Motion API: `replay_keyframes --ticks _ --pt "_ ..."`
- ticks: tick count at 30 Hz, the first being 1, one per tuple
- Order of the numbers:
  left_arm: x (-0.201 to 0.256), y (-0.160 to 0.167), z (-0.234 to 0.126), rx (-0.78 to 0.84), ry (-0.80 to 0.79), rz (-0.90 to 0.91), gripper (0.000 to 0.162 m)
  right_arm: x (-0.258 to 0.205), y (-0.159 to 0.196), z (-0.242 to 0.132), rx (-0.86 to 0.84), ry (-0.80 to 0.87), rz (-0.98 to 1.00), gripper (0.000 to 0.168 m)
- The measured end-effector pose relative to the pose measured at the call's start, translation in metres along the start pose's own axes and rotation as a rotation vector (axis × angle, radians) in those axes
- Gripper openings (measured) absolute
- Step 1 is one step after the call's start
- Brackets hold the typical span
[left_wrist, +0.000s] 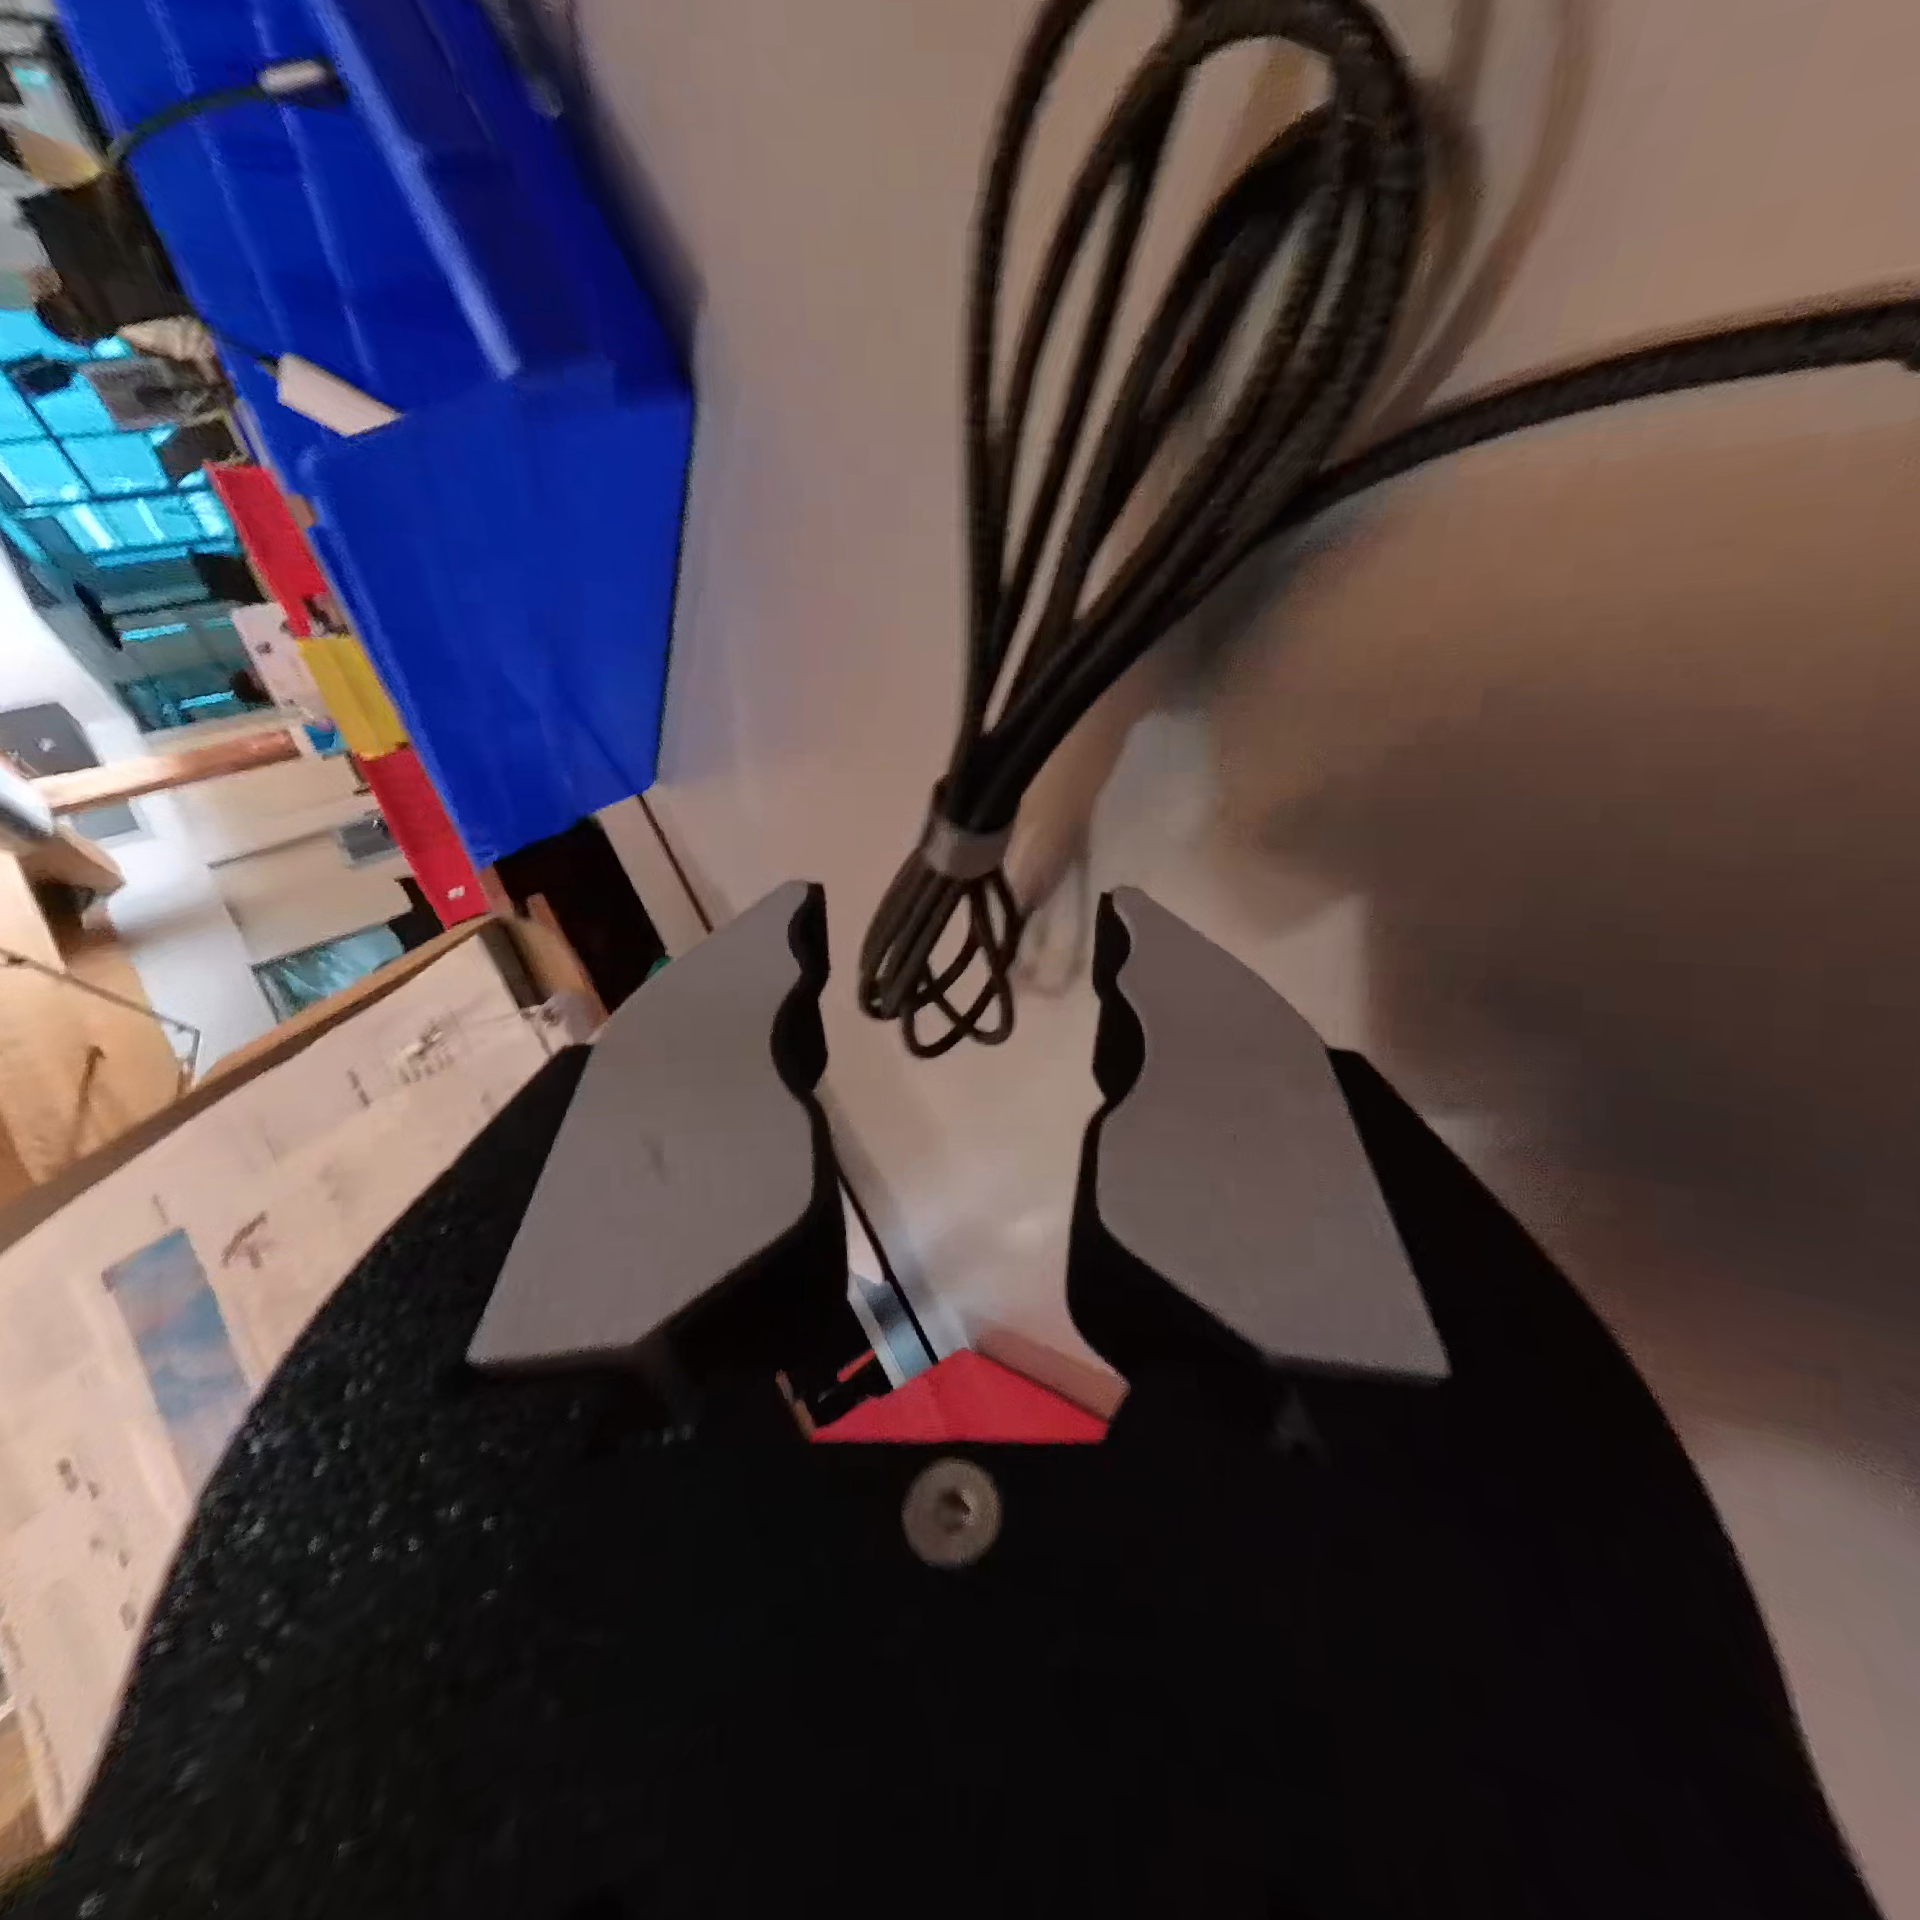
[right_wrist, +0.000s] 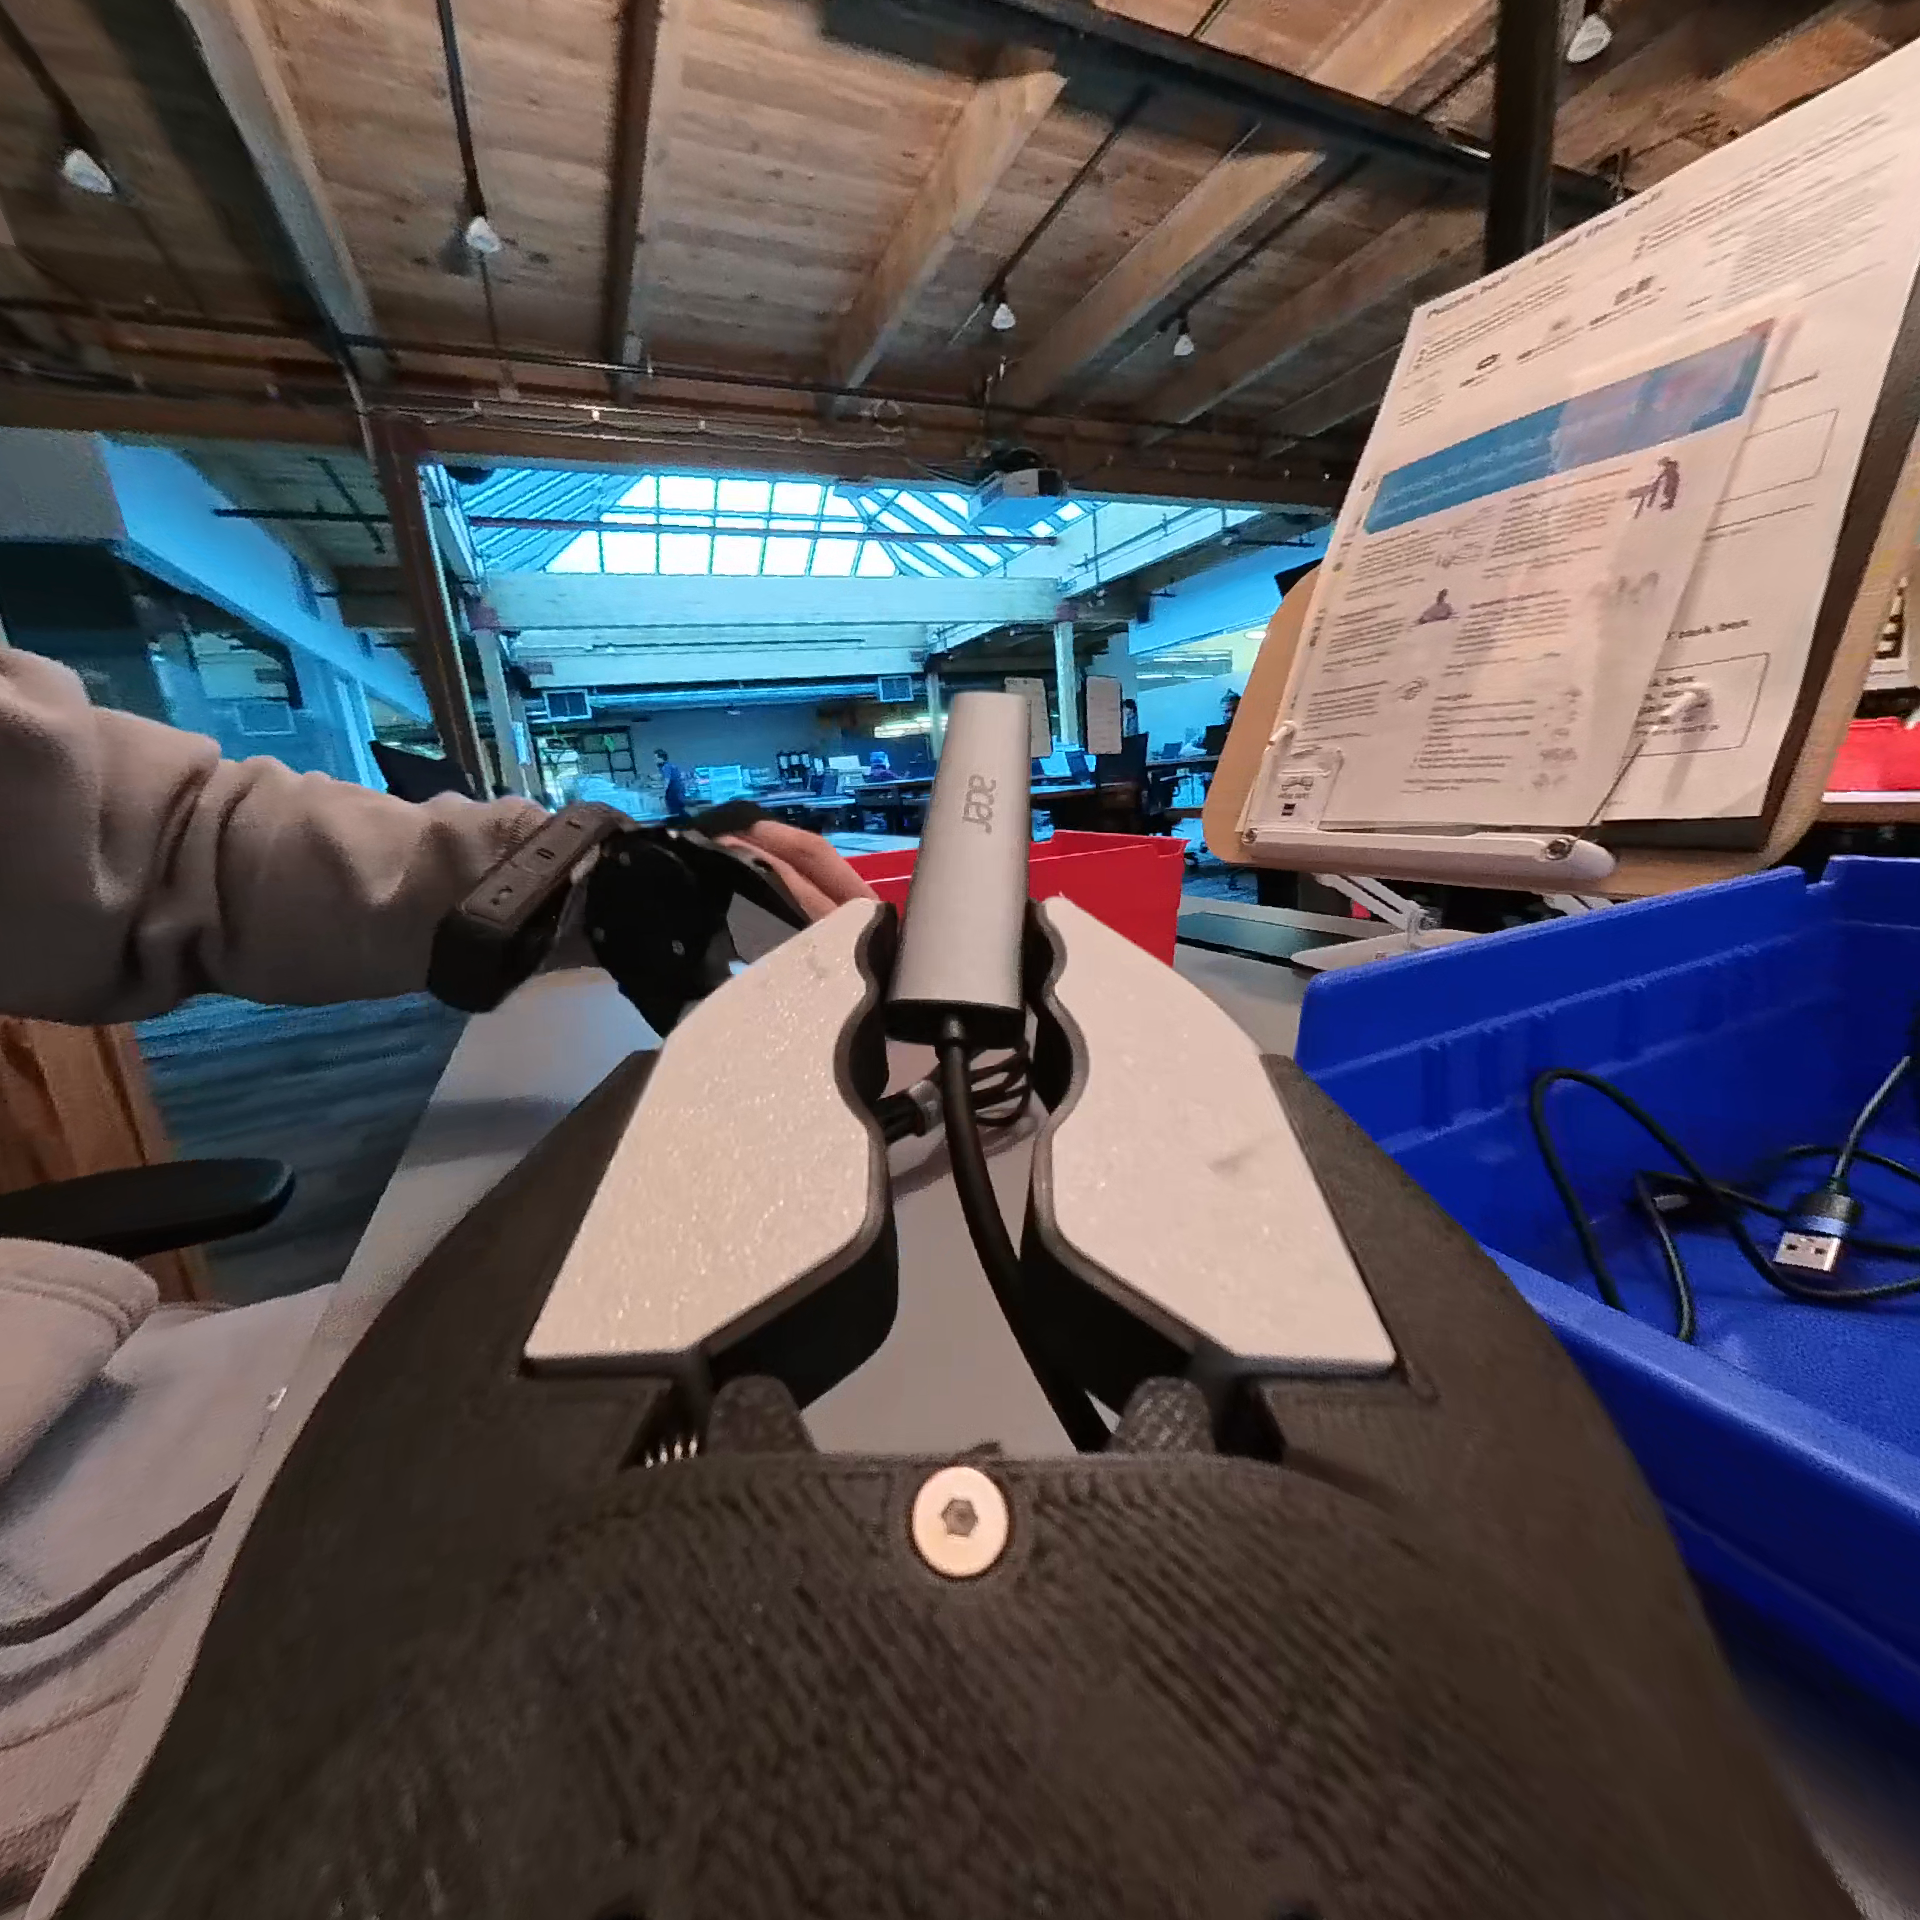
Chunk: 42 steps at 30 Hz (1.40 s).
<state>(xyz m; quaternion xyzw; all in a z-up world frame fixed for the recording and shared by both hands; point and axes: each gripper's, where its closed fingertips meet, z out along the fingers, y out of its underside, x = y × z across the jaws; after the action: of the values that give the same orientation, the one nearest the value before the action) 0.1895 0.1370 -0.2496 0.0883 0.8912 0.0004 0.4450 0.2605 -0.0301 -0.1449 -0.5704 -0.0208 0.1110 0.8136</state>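
My left gripper (left_wrist: 961, 925) is open, its fingers on either side of the short looped end of a black coiled cable (left_wrist: 1132, 499) bound with a grey tie (left_wrist: 961, 844). The cable lies on a pale tabletop (left_wrist: 831, 364), and the jaws do not touch it. My right gripper (right_wrist: 961, 925) is shut on a slim grey metal hub (right_wrist: 966, 862) that points up and forward. The hub's black cord (right_wrist: 982, 1216) runs back between the fingers. The left gripper also shows in the right wrist view (right_wrist: 665, 914), held by a hand in a grey sleeve (right_wrist: 187, 831).
A blue bin (right_wrist: 1558, 997) at the right holds loose black cables and a USB plug (right_wrist: 1808, 1226); it also shows in the left wrist view (left_wrist: 457, 436). A red bin (right_wrist: 1091, 883) stands behind. A stand with printed sheets (right_wrist: 1558, 582) rises at the right. Cardboard boxes (left_wrist: 260, 1195) lie beyond the table edge. Across from one pair of fingers to the other is roughly 20 centimetres.
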Motion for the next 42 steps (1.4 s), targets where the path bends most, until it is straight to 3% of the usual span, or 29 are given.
replay_keyframes --ticks 3,7,10,13,22,26,33,42 --pt "-0.017 -0.012 -0.019 0.049 -0.046 -0.055 0.042 -0.003 0.002 0.002 -0.017 -0.014 -0.009 0.024" --pt "-0.017 -0.081 -0.047 0.2 -0.038 -0.029 0.036 -0.005 0.006 0.005 -0.047 -0.023 -0.02 0.024" --pt "0.008 -0.12 -0.043 0.191 0.046 0.058 0.036 -0.005 0.008 0.006 -0.064 -0.024 -0.022 0.024" --pt "0.024 -0.135 -0.026 0.155 0.089 0.127 0.03 -0.002 0.009 0.007 -0.073 0.006 -0.025 0.024" --pt "0.03 -0.133 0.0 0.114 0.16 0.171 0.009 0.005 0.022 0.015 -0.168 0.077 -0.05 0.024" --pt "0.017 -0.129 0.005 0.078 0.027 0.144 0.008 0.009 0.027 0.018 -0.206 0.119 -0.065 0.024" --pt "-0.051 -0.086 -0.006 -0.105 -0.22 0.011 0.007 0.013 0.034 0.021 -0.26 0.153 -0.054 0.024" --pt "-0.101 -0.054 -0.013 -0.218 -0.346 -0.02 0.007 0.005 0.042 0.024 -0.315 0.111 -0.072 0.024"
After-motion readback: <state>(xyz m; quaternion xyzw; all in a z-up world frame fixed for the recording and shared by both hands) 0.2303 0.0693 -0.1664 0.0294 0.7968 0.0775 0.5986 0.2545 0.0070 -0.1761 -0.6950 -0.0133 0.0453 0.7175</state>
